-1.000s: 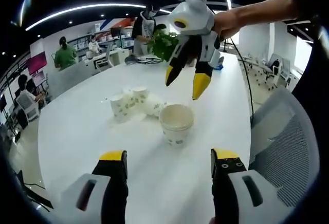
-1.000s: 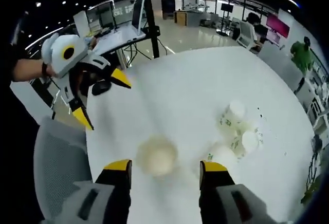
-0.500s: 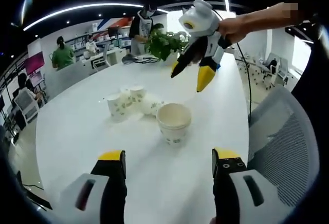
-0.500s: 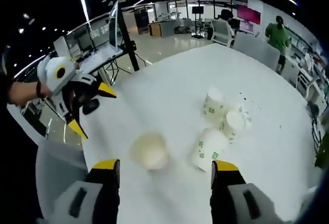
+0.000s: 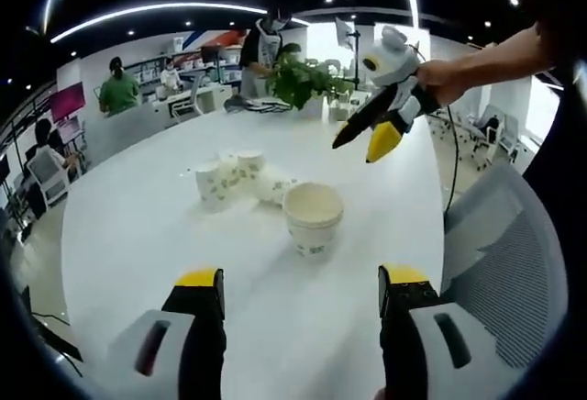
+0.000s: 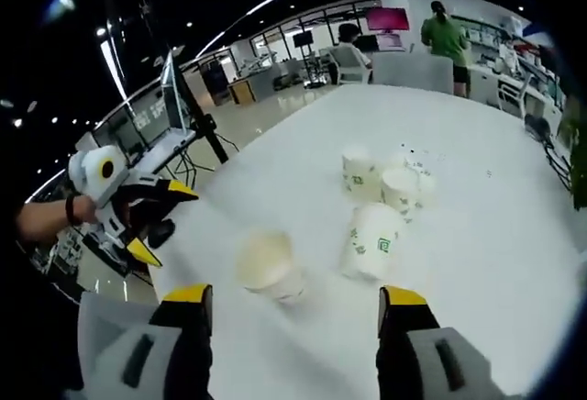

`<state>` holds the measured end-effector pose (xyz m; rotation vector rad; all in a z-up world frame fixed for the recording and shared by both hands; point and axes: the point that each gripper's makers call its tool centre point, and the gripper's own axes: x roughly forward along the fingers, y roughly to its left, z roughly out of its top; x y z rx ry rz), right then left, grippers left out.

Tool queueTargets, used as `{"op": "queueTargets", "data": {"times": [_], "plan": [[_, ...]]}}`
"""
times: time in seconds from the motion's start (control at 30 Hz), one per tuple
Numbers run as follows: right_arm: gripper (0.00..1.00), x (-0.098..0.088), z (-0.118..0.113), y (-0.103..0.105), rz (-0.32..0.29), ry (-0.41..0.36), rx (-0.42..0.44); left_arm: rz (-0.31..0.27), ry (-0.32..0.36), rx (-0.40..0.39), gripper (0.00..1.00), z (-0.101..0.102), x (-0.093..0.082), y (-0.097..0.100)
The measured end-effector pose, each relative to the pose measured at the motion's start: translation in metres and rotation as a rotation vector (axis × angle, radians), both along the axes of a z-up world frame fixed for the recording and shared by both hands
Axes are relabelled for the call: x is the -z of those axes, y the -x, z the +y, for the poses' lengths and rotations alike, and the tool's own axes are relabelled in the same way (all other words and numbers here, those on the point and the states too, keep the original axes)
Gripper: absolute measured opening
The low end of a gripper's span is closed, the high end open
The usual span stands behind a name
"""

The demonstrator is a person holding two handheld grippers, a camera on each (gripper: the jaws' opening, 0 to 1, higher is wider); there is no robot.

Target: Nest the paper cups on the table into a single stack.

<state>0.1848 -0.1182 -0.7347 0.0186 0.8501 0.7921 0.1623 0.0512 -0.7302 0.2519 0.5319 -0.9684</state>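
Four paper cups sit on the white table (image 5: pixel 119 262). I see them as cream-white cups printed with small green marks. The near cup (image 5: pixel 313 220) stands upright just right of centre in the left gripper view, mouth up, long axis vertical; its thick rim may hide a nested cup, which I cannot tell. In the right gripper view the same cup (image 6: pixel 268 266) appears left of centre. A tipped cup (image 6: pixel 373 240) lies on its side just beside it at centre, long axis running toward the frame's top and base toward the camera. Behind it stand two more cups (image 6: pixel 360 174), close together, flat ends uppermost as far as I can tell; they sit left of centre in the left gripper view (image 5: pixel 211 185).

My left gripper (image 5: pixel 301 288) rises at the bottom of its view, jaws wide apart and holding nothing. My right gripper (image 6: pixel 292 306) likewise stands wide apart and empty at the bottom of its view. In the left gripper view it hangs at upper right (image 5: pixel 366 138), above the table, held by a hand (image 5: pixel 438 80).
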Motion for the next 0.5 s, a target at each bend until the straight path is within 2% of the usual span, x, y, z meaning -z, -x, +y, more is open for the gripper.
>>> {"op": "queueTargets", "data": {"times": [0.3, 0.4, 0.5], "plan": [[0.72, 0.007, 0.000, -0.002, 0.018, -0.018, 0.035, 0.009, -0.005, 0.001, 0.66, -0.002, 0.005, 0.004], [0.72, 0.011, -0.001, -0.009, 0.013, -0.007, 0.024, 0.011, -0.005, -0.006, 0.66, 0.001, 0.007, 0.005], [0.71, 0.009, -0.004, -0.019, 0.013, -0.023, 0.056, 0.013, -0.007, -0.012, 0.66, 0.003, 0.008, 0.006]]}}
